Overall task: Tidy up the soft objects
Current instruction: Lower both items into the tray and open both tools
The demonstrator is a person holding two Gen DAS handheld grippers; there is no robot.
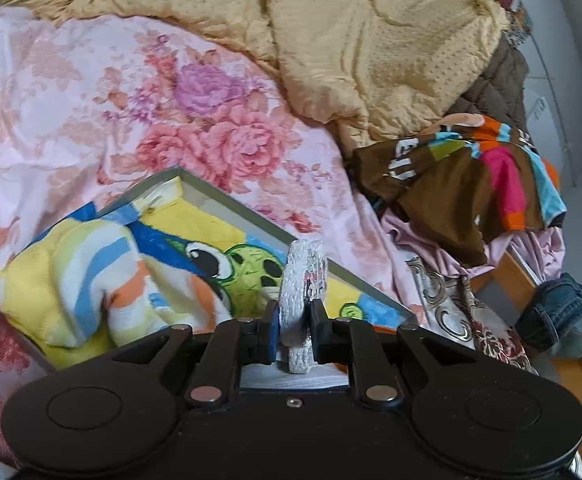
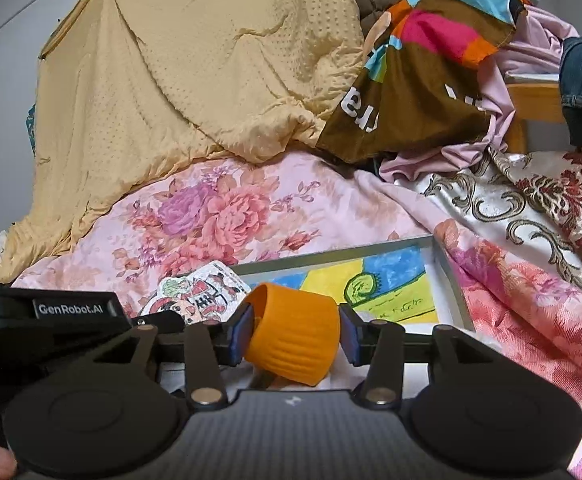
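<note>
Left gripper (image 1: 294,330) clamped edge-on on white printed pad (image 1: 303,304), right gripper (image 2: 293,338) squeezing orange ribbed cup (image 2: 293,336); both over tray (image 2: 447,276) just ahead, likely for dropping in. Striped towel (image 1: 91,280) already inside, clothes pile (image 1: 471,184) beyond.

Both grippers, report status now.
Left gripper shut on white pad. Right gripper shut on orange ribbed cup. Both over grey tray; cartoon towel fills it.
</note>
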